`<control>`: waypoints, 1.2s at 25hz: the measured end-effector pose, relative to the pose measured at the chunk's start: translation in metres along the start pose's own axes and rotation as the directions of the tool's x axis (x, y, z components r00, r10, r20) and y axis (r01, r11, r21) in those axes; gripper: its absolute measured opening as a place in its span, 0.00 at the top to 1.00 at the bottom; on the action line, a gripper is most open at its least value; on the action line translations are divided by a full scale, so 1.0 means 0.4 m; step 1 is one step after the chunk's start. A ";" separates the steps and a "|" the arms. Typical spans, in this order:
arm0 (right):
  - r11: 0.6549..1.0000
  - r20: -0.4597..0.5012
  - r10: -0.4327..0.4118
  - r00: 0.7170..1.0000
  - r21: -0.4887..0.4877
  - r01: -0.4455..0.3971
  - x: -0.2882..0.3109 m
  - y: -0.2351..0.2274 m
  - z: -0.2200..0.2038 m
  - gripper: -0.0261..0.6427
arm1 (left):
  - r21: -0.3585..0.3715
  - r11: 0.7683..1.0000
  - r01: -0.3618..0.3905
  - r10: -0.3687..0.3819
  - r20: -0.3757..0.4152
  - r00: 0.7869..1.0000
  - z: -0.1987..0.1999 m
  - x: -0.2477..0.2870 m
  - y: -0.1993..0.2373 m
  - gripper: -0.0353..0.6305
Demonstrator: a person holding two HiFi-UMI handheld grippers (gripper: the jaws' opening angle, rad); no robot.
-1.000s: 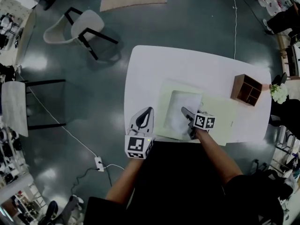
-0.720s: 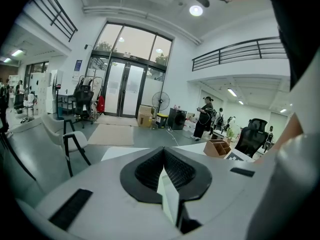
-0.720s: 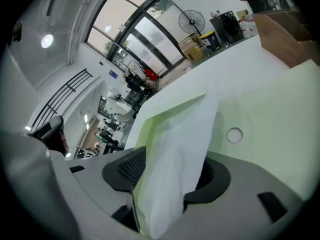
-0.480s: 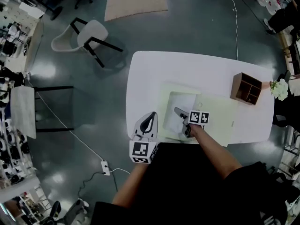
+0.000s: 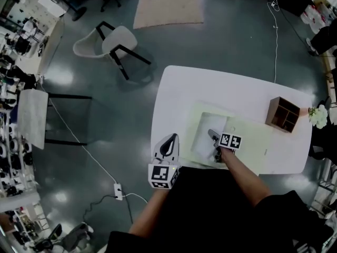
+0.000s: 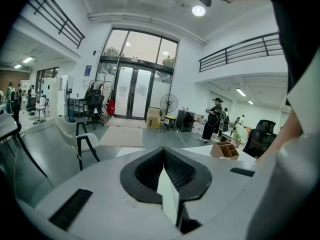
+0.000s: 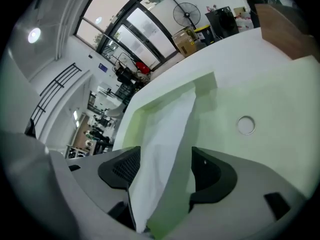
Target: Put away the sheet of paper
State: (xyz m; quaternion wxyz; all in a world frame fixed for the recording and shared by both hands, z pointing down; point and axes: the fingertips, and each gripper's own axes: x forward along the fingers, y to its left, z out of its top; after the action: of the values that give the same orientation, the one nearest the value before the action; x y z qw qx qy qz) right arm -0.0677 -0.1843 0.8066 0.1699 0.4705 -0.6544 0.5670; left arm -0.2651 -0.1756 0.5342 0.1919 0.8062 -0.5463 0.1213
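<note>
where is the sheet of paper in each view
Head view: sheet of paper on the green mat, near edge of the table.
Left gripper view: not in it.
Right gripper view: bottom centre, rising toward the middle.
Shared landmark: wooden box, right of centre in all three.

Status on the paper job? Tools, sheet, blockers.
Left tool shut, empty, over the table near edge. Right tool just opened wide, paper loose between its jaws. Paper lies on green folder. Wooden box well aside.

A wooden box (image 5: 285,115) stands on the table (image 5: 210,88).
</note>
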 end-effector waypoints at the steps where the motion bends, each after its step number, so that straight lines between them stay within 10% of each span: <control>1: 1.000 0.004 -0.022 1.000 -0.016 0.022 -0.005 -0.008 0.004 0.54 | -0.001 1.000 0.001 -0.001 0.004 1.000 0.002 0.000 0.004 0.94; 30: 0.963 0.260 0.212 0.942 -0.222 -0.155 -0.611 0.011 0.205 0.54 | 0.054 0.997 0.049 -0.054 0.092 0.994 0.045 0.016 -0.259 0.94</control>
State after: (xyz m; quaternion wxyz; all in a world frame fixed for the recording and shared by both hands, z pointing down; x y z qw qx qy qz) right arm 0.0764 -0.1554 0.5949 0.0674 0.4637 -0.7661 0.4398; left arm -0.1668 -0.1547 0.5022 0.1485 0.8294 -0.5305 0.0927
